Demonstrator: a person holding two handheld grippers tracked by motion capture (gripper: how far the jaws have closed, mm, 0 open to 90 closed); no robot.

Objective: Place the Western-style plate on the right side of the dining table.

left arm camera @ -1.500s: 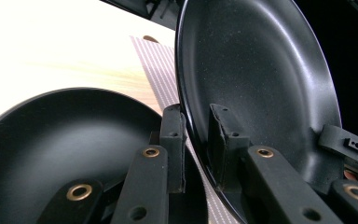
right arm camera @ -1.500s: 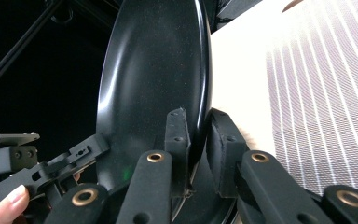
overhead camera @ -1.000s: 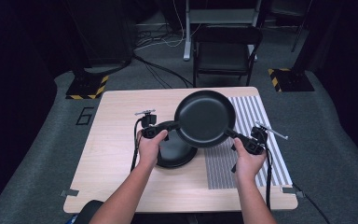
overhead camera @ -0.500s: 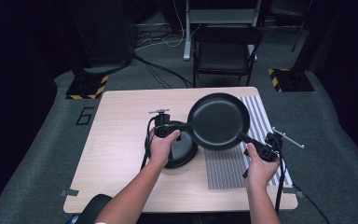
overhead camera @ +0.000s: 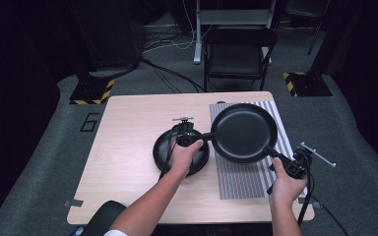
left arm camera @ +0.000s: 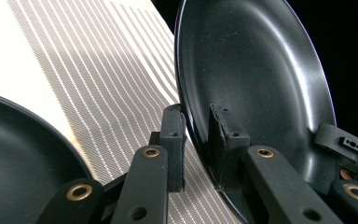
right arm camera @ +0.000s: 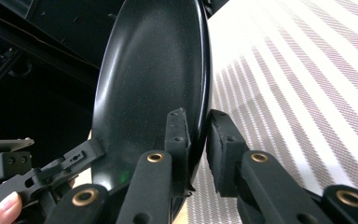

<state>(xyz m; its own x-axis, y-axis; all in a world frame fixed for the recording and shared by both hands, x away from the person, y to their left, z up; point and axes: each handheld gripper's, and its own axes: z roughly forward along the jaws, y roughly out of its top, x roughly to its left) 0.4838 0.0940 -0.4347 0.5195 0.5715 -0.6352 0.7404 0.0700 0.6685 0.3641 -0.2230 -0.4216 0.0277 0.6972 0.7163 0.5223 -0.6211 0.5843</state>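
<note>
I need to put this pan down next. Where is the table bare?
Bare wood lies left of the smaller pan, out to the table edge, and along the far edge. The striped mat is bare nearer the person. The middle is crowded: the big pan, both hands.

Dark room, grey carpet floor (overhead camera: 34, 162) all round the pale wooden table (overhead camera: 128, 142). Beyond the table stands a black folding chair (overhead camera: 238, 54). Cables (overhead camera: 170, 73) trail left of the chair.

tabletop (overhead camera: 128, 147): pale wood | chair (overhead camera: 238, 54): black, beyond far edge | floor (overhead camera: 39, 162): grey carpet | cables (overhead camera: 172, 73): behind the tabletop
</note>
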